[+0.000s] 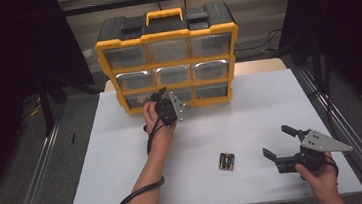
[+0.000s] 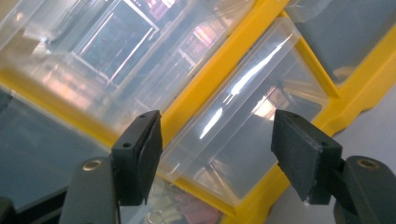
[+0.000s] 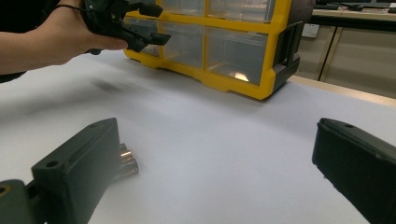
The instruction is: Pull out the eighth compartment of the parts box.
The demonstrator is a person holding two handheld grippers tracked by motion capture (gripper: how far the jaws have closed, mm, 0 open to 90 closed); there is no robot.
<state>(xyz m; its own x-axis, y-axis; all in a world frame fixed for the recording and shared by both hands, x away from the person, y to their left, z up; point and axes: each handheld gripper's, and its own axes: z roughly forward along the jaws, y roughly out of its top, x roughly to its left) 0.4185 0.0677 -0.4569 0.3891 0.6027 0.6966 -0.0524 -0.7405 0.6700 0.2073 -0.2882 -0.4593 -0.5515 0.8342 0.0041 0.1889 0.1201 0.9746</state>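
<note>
Right tongs [image 1: 276, 144] gape wide near batteries [image 1: 226, 161]; left tongs [image 2: 217, 140], part-open, straddle drawer [image 2: 243, 140].

Glossy clear plastic drawers [image 2: 243, 140] sit in a smooth yellow plastic organizer [image 1: 168, 58] on a matt white table [image 1: 251, 120].

The person's left forearm reaches forward, its hand holding the left tongs [image 1: 160, 95] raised and level, jaws partly apart with nothing pressed between them. The right hand [image 1: 319, 176] rests low, its right tongs [image 1: 278, 142] spread wide and empty.
</note>
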